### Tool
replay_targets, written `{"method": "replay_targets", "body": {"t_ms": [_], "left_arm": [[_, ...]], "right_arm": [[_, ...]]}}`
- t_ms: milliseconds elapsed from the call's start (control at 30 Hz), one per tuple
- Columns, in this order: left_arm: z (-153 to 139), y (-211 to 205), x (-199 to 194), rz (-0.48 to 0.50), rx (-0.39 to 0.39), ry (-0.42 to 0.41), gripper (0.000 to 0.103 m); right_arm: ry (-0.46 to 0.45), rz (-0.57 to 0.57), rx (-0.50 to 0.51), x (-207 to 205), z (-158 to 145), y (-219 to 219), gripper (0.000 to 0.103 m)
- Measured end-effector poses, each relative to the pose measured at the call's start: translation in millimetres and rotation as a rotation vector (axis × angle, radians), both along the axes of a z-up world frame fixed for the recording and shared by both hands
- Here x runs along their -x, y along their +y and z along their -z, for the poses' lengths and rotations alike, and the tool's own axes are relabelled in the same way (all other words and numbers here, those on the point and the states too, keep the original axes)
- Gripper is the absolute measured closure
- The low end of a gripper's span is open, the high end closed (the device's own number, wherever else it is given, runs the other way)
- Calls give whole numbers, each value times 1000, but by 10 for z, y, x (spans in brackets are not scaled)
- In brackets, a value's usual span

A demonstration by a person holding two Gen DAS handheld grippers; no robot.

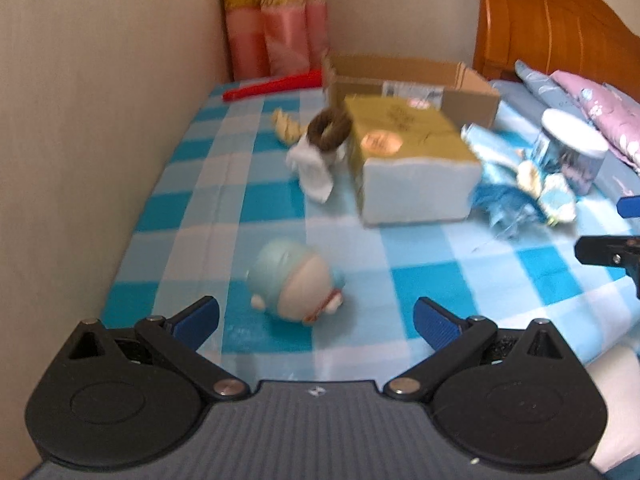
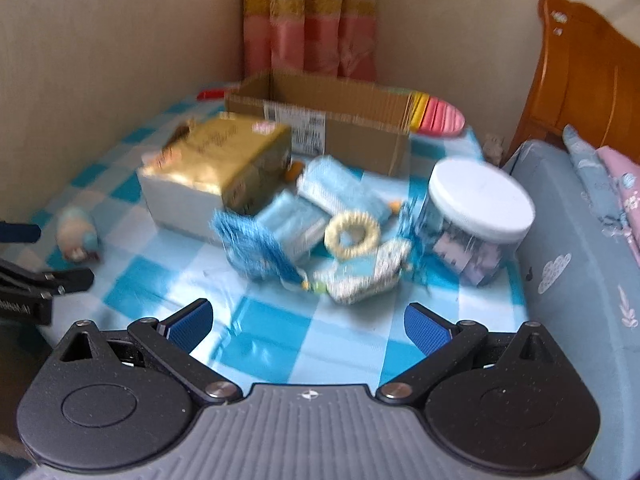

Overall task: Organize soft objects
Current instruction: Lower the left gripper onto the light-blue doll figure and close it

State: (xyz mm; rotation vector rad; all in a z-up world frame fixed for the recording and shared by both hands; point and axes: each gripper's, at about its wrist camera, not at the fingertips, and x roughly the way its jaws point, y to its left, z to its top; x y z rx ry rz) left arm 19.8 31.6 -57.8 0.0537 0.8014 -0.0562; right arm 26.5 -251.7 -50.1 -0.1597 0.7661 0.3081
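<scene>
Nearest the left gripper (image 1: 316,320), whose jaws stood wide and empty, lay the plush toy (image 1: 296,286), well short of the cardboard box (image 1: 452,84). The right gripper (image 2: 308,322), equally wide and empty, faced the blue cloth pile (image 2: 280,236) before that box. Picking up seemed barely begun; next, closing on the toy.

Beige walls (image 1: 100,80); pink curtain (image 1: 276,32) in the corner; orange wooden headboard (image 1: 552,28); blue-checked bedsheet (image 1: 224,200)
</scene>
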Motion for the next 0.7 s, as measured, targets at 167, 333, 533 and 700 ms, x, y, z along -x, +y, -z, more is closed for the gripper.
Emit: {"method": "replay_targets", "body": {"t_ms": [167,333,533,700], "left_arm": [[159,77,-49,-13,12,35,0],[191,99,-63,7,39,15,0],[194,92,-128,21,40,-1,0],[209,94,-162,17,41,-22,0]], "right_arm": [[61,-2,-4,-95,209,-44,0],[86,-4,-22,-151,335,-103,0],[58,-37,2,-141,353,-124,0],[42,-32,-5,-123,366,-130,0]]}}
